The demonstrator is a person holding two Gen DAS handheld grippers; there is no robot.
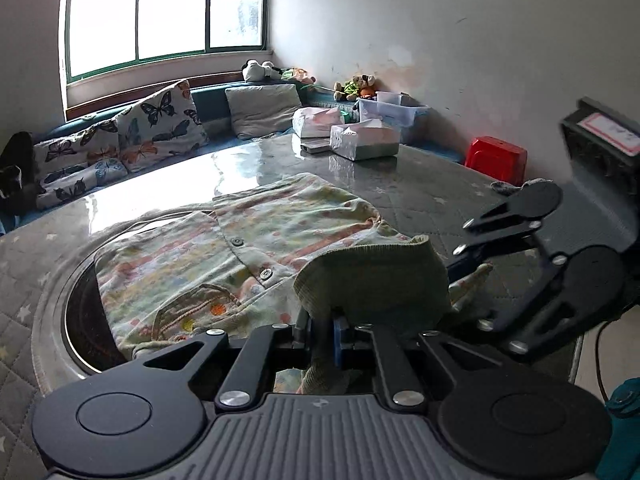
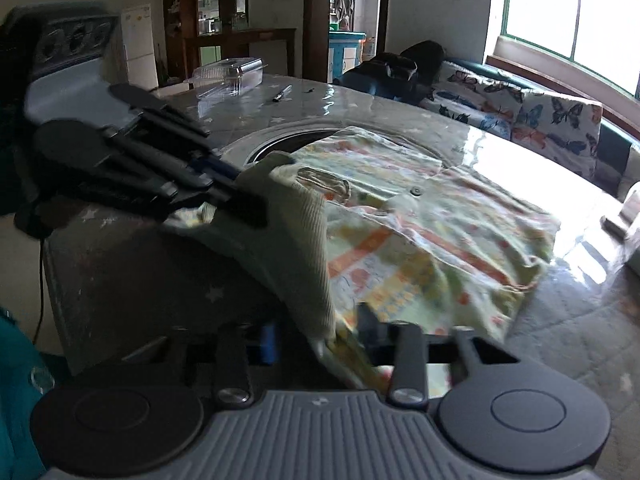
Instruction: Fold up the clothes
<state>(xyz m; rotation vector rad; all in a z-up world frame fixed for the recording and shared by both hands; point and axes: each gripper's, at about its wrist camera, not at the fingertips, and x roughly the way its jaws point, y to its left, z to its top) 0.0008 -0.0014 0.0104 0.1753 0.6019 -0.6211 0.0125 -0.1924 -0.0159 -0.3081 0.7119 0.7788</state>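
A small pale-green patterned cardigan (image 1: 248,248) with buttons and a ribbed green hem lies on the glass-topped table (image 1: 360,176). My left gripper (image 1: 324,332) is shut on the ribbed hem (image 1: 372,280) at the garment's near edge and lifts it. My right gripper (image 2: 316,338) is shut on the same hem (image 2: 304,240) a little further along. In the right wrist view the cardigan (image 2: 420,216) spreads away to the right and the left gripper (image 2: 240,196) shows at the left, clamped on the hem. The right gripper (image 1: 464,256) shows in the left wrist view at the right.
Tissue boxes (image 1: 364,140) and a plastic bin (image 1: 392,112) stand at the table's far side, next to a red stool (image 1: 496,156). A clear plastic box (image 2: 228,76) and a pen (image 2: 282,94) lie on the far end. Butterfly cushions (image 1: 120,140) line the bench under the window.
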